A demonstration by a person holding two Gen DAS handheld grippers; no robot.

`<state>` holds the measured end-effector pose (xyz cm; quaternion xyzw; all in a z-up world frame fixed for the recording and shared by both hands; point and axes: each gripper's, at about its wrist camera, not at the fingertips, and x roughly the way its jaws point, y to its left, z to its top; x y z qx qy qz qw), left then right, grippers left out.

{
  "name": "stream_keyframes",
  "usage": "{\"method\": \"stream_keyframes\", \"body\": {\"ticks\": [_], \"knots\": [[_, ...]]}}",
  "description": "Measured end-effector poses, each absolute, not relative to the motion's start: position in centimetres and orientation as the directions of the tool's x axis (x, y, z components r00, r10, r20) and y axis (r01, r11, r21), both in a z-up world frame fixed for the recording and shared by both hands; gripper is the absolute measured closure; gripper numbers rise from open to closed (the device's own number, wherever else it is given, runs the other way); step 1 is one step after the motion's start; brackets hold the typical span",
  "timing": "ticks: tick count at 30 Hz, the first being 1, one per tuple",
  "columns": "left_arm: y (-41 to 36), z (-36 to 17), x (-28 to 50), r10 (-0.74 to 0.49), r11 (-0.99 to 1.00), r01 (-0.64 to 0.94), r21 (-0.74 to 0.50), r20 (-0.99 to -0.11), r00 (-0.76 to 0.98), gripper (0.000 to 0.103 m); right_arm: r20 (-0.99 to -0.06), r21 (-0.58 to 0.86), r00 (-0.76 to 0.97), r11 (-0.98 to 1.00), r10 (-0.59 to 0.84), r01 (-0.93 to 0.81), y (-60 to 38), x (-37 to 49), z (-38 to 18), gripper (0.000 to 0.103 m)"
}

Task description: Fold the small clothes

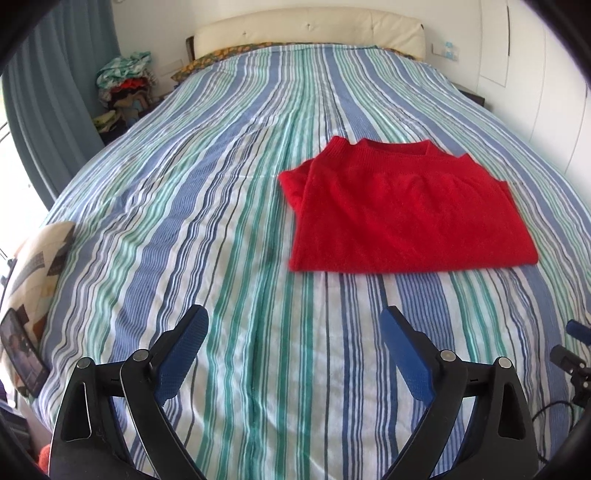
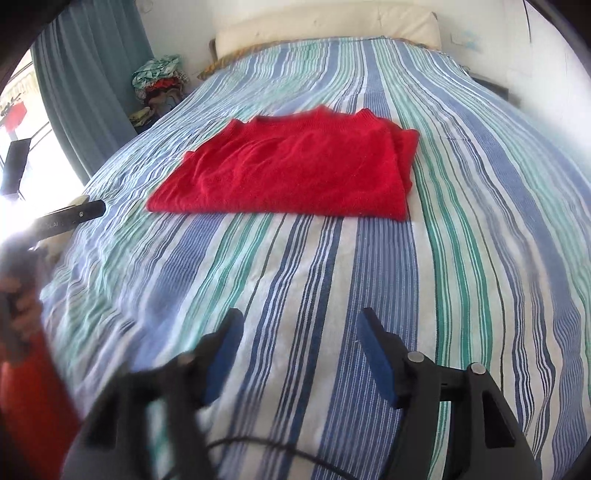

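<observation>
The red jumper (image 1: pixel 402 210) lies folded into a neat block on the striped bed (image 1: pixel 221 229), roughly midway up it, well short of the headboard (image 1: pixel 306 29). Both tools are clear of it, hanging over bare bedspread on the side away from the headboard. The left tool (image 1: pixel 293 325) has its jaws spread very wide with nothing between them; the right tool (image 2: pixel 299 325) is also open and empty, though less wide.

The neck opening faces the headboard and the hem edge faces the tools. The block's long axis runs across the bed, parallel to the headboard; it is wider than it is deep.

The fold looks finished or close to it, so the main hazard is undoing it. A tool that sweeps low toward the headboard could catch the hem edge and peel the top layer open. The tucked layers showing at each side of the block look loose, and a nudge there might spill a sleeve out. Gripping only the upper layer for any lift would likely let the rest unfold.
</observation>
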<state>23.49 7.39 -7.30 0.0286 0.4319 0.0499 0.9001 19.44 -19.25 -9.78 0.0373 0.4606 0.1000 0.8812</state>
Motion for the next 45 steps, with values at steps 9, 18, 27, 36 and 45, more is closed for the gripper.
{"method": "stream_keyframes", "body": {"ticks": [9,18,27,36,45], "knots": [[9.1,-16.8,22.3,0.185,0.982,-0.073,0.172,-0.836,0.516,0.005,-0.839,0.102,0.535,0.994,0.102,-0.031,-19.8,19.7,-13.4,0.028],[10.7,-17.7,21.1,0.096,0.994,-0.104,0.044,-0.811,0.578,0.000,-0.821,0.045,0.568,0.998,0.064,-0.047,-19.0,18.8,-16.3,0.010],[12.4,-12.6,24.3,0.045,0.977,-0.191,-0.092,-0.792,0.609,0.001,-0.798,0.051,0.598,0.997,0.072,-0.052,-19.2,18.6,-16.7,0.005],[13.1,-17.4,26.0,0.097,0.983,-0.185,-0.014,-0.810,0.578,0.000,-0.796,0.055,0.600,0.997,0.078,-0.057,-19.2,18.7,-16.8,0.004],[13.0,-17.7,26.5,0.092,0.983,-0.185,-0.017,-0.820,0.565,0.000,-0.793,0.057,0.604,0.997,0.080,-0.057,-19.2,18.6,-16.8,0.003]]}}
